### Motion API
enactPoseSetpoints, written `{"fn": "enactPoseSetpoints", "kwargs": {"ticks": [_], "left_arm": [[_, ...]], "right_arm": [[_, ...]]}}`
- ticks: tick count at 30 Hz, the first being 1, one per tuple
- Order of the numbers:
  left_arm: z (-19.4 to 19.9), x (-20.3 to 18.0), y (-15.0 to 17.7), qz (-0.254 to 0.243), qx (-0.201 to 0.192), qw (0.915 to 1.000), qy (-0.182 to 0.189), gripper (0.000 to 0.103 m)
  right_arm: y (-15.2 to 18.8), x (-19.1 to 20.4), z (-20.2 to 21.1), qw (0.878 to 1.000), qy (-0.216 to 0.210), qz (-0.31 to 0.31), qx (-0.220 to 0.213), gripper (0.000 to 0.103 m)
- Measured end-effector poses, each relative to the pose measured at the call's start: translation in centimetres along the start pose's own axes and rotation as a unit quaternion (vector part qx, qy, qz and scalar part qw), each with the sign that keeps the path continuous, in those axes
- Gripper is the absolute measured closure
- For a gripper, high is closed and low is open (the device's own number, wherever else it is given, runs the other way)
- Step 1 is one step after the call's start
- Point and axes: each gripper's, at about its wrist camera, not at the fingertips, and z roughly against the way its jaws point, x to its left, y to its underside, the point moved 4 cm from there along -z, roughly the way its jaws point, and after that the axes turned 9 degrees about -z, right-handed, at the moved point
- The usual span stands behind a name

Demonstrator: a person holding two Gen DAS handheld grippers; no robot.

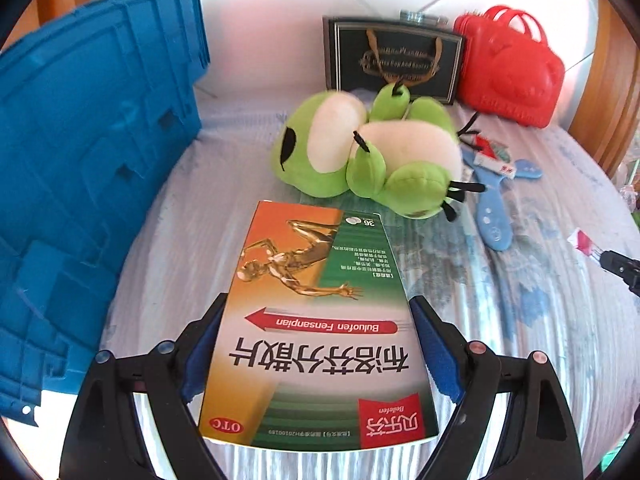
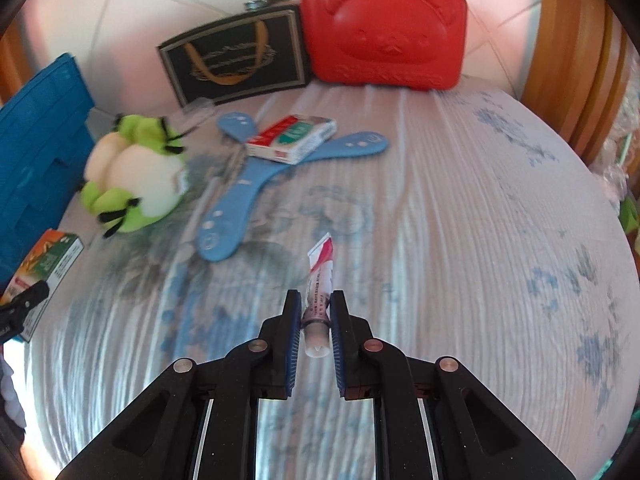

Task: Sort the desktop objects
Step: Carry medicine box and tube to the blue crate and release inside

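The medicine box [image 1: 316,320], light stiff cardboard, I am clamping by its long sides in my wide-spread left gripper [image 1: 320,312], near the frog plush [image 1: 360,156]; my right gripper [image 2: 315,312] is pinching a soft ointment tube [image 2: 318,276].

Home bedroom: bedsheet [image 2: 440,208], plush toy [image 1: 360,148].

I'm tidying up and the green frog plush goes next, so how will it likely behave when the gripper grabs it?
The green frog plush looks soft and stuffed, so it would probably squash under the gripper and sag, not stay stiff. It seems light for its bulk. Its rounded body, lying on the tablecloth, may roll a little if pushed; breakage seems unlikely.
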Motion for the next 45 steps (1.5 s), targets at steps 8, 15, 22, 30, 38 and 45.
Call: {"fn": "enactPoseSetpoints", "kwargs": {"ticks": [8,15,22,30,38,45], "left_arm": [[7.4,1.5,0.9,-0.005,-0.066,0.9978,-0.008,0.016],[13.1,5.6,0.7,0.003,-0.127,0.9916,-0.026,0.016],[18.6,10.9,-0.4,0.013,-0.193,0.9795,-0.057,0.016],[24.6,19.8,-1.2,0.039,-0.251,0.962,-0.1,0.016],[27.1,30.5,0.1,0.074,-0.257,0.951,-0.155,0.016],[25.6,37.6,1.5,0.092,-0.225,0.9566,-0.16,0.016]], "right_arm": [[0.2,6.7,5.4,0.996,-0.048,0.05,-0.051,0.089],[-0.4,15.4,10.3,0.984,-0.093,0.102,-0.109,0.089],[-0.6,24.0,15.0,0.967,-0.14,0.138,-0.16,0.089],[-0.8,36.3,21.0,0.936,-0.193,0.195,-0.22,0.089],[-0.1,48.6,23.8,0.911,-0.238,0.237,-0.239,0.089],[1.2,56.8,22.8,0.908,-0.252,0.255,-0.217,0.089]]}}
